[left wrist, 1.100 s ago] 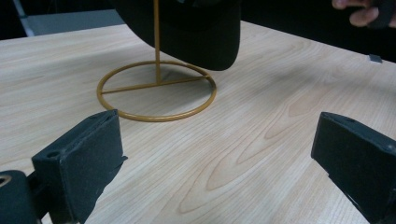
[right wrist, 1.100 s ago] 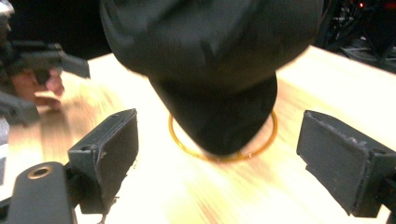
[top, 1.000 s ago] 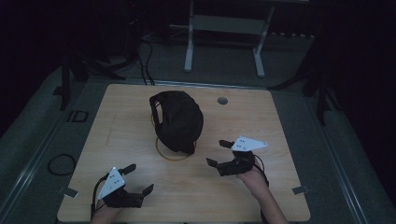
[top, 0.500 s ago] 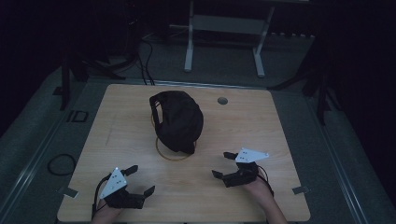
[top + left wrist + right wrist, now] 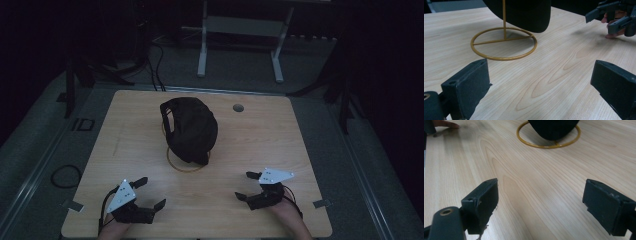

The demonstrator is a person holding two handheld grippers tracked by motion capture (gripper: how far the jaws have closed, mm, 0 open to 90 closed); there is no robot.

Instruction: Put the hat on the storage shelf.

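One wooden counter (image 5: 260, 135) is seen, with a black cap (image 5: 190, 129) hung on a gold wire stand (image 5: 187, 165) at its middle, the ring base flat on the wood. Left tongs (image 5: 148, 194) are held at the near left edge, jaws spread, nothing between. Right tongs (image 5: 246, 186) are held near right, jaws spread, empty, well apart from the cap.

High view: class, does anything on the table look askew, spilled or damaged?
Nothing stands out. The black cap sits on its gold wire stand, upright on the table; both grippers, left and right, rest open nearby.
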